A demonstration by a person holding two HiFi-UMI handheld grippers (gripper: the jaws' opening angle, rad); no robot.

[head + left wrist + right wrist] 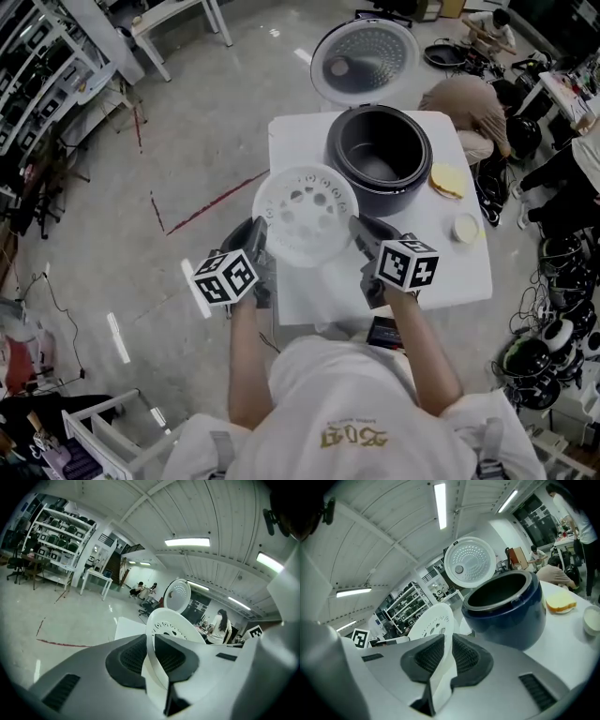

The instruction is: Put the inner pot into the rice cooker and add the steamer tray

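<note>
**Steamer tray held at both rims**

Left gripper (260,246) and right gripper (362,236) each pinch an opposite edge of the white steamer tray (305,214). The tray is above the table (292,141), just near-left of the rice cooker (380,159), whose lid (364,58) is raised.

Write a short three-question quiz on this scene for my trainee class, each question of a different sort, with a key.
1. True or false: the left gripper and the right gripper both clamp the rim of the steamer tray.
2. The lid of the rice cooker is: A open, B shut, C lying on the table.
3. Short answer: is the tray inside the cooker yet?

Key: 1 true. 2 A. 3 no, it is held outside the cooker.
</note>
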